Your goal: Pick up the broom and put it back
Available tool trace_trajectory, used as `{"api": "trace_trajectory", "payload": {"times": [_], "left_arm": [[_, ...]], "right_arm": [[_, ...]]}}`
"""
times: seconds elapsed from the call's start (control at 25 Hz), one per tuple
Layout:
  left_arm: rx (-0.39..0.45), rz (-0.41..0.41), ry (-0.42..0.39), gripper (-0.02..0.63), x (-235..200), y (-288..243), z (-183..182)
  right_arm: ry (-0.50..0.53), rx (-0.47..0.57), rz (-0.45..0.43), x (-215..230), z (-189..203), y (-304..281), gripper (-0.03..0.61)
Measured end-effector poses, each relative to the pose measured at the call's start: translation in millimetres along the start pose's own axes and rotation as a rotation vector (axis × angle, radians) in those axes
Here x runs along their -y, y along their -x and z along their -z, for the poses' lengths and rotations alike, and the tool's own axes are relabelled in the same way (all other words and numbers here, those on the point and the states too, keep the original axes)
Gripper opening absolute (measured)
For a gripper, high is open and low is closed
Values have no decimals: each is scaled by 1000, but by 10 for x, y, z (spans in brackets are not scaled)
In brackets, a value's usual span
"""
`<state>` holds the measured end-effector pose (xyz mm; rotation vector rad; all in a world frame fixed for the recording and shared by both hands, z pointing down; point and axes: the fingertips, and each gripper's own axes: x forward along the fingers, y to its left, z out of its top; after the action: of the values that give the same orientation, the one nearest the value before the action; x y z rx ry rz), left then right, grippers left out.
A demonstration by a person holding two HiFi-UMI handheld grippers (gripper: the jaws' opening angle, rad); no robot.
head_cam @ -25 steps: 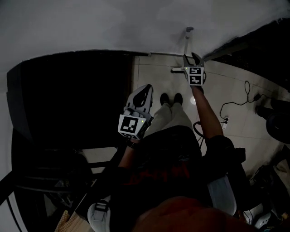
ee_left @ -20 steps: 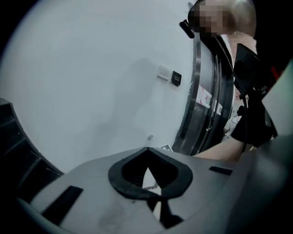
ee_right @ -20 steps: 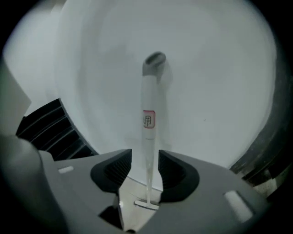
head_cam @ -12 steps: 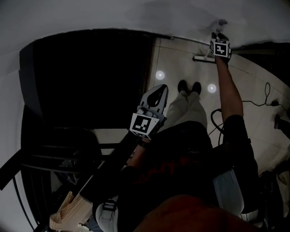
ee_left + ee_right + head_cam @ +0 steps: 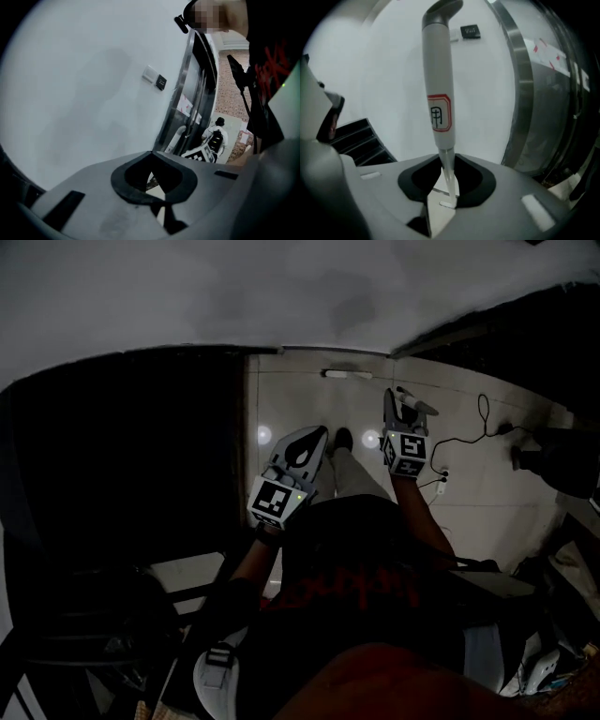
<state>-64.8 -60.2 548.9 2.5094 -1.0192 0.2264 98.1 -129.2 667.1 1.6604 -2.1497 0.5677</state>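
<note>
Head view: right tongs (image 5: pixel 405 401) are out front over the floor, left tongs (image 5: pixel 315 435) closer to the legs. Left gripper view: those are pinched together, empty. Right gripper view: clamped on the broom (image 5: pixel 439 93), its handle standing upright above the jaws, so the right hand has it.

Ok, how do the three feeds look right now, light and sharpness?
Head view: dim, dark at the edges, two glare spots on the tiles. Right gripper view: bright, fisheye-bent, broom handle sharp between the right gripper jaws. Left gripper view: softer, wall evenly lit, corners black.
</note>
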Motion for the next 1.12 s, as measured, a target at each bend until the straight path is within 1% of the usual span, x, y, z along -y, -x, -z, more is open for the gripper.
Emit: {"api": "trace_trajectory", "payload": {"times": [0.08,0.12,0.16,0.24,0.28,0.32,0.36,0.4,0.44,0.48,0.52,0.56,0.6,0.64,0.76,0.8,0.88,0.96,1.04,1.12], "left_arm": [[41,33,-84,5,20,-127,-184],[73,23,-110,5,-23,-182,-329],[114,-4,-119,5,-95,-197,-504],[199,-93,-103,5,-275,-133,-855],[227,-142,-77,5,-347,-84,-982],[234,-179,-38,5,-380,-30,-1051],[218,-194,5,5,-359,29,-1070],[190,-184,35,5,-282,82,-1072],[162,-157,33,4,-164,106,-1096],[149,-122,-4,3,-28,87,-1162],[153,-84,-56,4,103,37,-1255],[170,-50,-101,3,209,-18,-1341],[188,-25,-120,4,285,-59,-1390],[202,-8,-112,4,341,-88,-1391],[204,27,-29,5,486,-192,-1333],[205,36,-15,4,532,-221,-1347],[203,44,-27,4,606,-239,-1351],[187,57,-49,3,709,-248,-1279],[165,76,-54,4,814,-258,-1194],[163,80,-54,4,844,-262,-1163]], "right_arm": [[16,57,-4,-1,-469,246,86],[26,85,-13,-18,-685,350,86],[36,117,-26,-61,-875,454,86],[51,175,-59,-186,-1189,652,86],[55,194,-77,-236,-1312,739,86],[57,208,-97,-272,-1408,822,87],[56,219,-117,-306,-1479,912,87],[54,231,-137,-343,-1537,1011,87],[51,247,-155,-376,-1593,1112,87],[52,267,-168,-393,-1646,1199,87],[57,290,-174,-397,-1689,1261,87],[62,308,-174,-400,-1711,1299,87],[63,319,-170,-399,-1706,1324,87],[56,324,-161,-397,-1685,1350,87],[33,324,-120,-373,-1640,1367,87],[36,322,-110,-380,-1666,1348,87],[56,323,-113,-422,-1715,1315,87],[79,314,-128,-435,-1718,1331,87],[90,307,-125,-395,-1708,1366,87],[95,314,-117,-360,-1725,1380,87]]}}
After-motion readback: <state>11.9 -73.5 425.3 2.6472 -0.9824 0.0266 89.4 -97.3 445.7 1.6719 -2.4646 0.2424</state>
